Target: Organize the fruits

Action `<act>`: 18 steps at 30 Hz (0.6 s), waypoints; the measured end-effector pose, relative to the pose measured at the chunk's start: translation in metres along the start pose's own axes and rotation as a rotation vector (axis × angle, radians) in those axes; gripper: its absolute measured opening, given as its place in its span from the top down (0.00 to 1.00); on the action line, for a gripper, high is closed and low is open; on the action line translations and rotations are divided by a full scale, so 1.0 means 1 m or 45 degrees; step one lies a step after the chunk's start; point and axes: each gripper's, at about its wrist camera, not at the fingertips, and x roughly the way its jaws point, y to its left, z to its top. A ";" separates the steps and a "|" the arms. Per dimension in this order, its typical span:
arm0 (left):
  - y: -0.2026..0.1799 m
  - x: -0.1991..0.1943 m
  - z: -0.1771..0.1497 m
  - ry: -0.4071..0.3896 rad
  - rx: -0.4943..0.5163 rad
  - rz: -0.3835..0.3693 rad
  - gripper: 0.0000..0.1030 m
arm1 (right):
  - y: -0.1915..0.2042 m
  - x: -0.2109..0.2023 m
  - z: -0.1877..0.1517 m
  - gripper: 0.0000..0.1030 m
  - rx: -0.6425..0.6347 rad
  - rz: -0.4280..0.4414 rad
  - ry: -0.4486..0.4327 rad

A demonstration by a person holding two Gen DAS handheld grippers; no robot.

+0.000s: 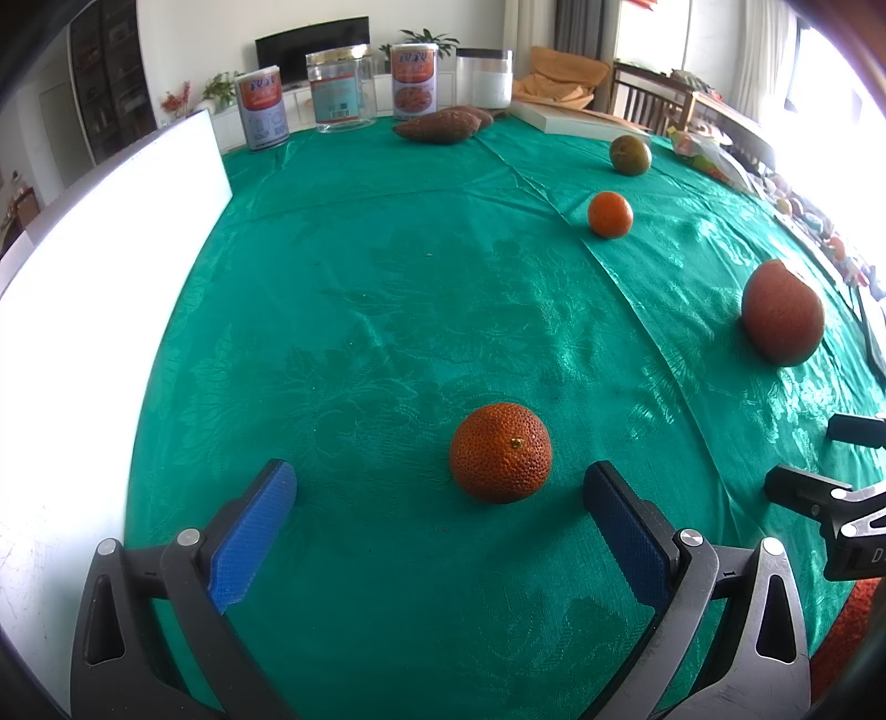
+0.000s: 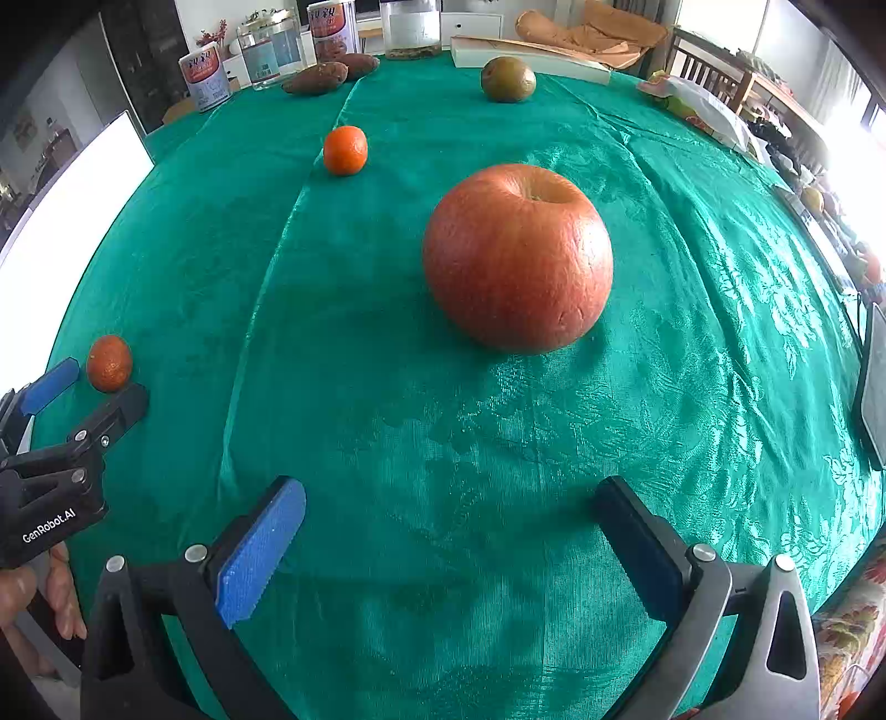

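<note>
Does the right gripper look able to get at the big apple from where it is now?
Probably yes. The right gripper is open and empty, the apple sits straight ahead of it, and only bare green tablecloth lies between. The left gripper is well off to the side.

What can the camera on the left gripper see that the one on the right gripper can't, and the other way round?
Only the left wrist view shows the black screen against the back wall and the white-lidded jar.

Only the right wrist view shows the person's hand holding the left gripper, and the dimple in the top of the apple.

Both show the green tablecloth, the rough orange by the left gripper, the small orange, the green fruit, the sweet potatoes and the tins.
</note>
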 end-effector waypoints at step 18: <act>0.022 -0.018 -0.002 -0.020 -0.046 -0.203 0.02 | -0.019 -0.018 -0.004 0.00 0.136 0.084 -0.123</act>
